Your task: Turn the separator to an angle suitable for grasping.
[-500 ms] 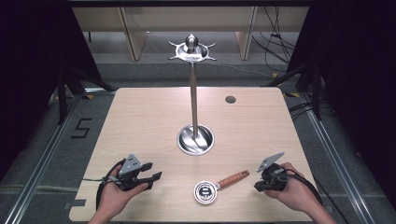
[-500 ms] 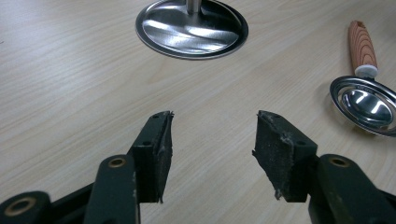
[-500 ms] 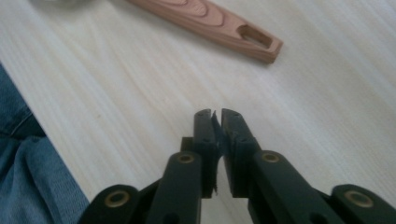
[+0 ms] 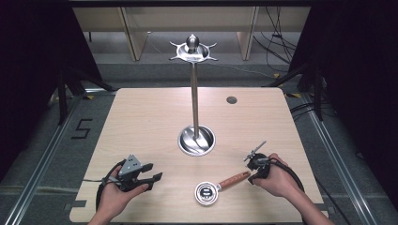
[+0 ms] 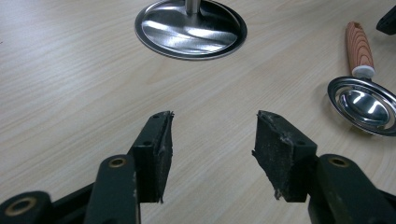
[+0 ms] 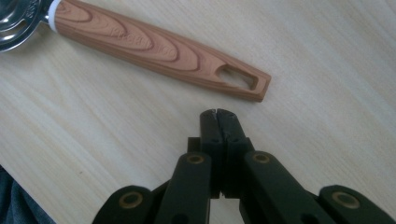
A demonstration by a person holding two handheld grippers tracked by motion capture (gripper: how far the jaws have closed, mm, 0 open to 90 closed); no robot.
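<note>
A small steel ladle [image 4: 206, 192] with a wood-grain handle [image 4: 234, 179] lies near the table's front edge, its bowl toward the left. The handle [image 6: 154, 51] has a slot near its end, which lies just ahead of my right gripper [image 6: 218, 113]; the jaws are shut together with nothing between them. In the high view my right gripper [image 4: 257, 164] sits just right of the handle's end. My left gripper [image 4: 152, 172] rests at the front left with its jaws open and empty. Its own view shows the ladle bowl [image 5: 366, 105] off to the right of the left gripper [image 5: 212, 123].
A tall steel stand [image 4: 194, 84] rises from a round dished base [image 4: 196, 139] at the table's middle, with a hooked crown [image 4: 193, 50] on top. A dark hole [image 4: 231, 100] marks the table's far right. The wooden table [image 4: 141, 122] has bare surface around the base.
My right gripper has tilted and edged slightly toward the ladle handle's end. The left gripper and the ladle have stayed put.
</note>
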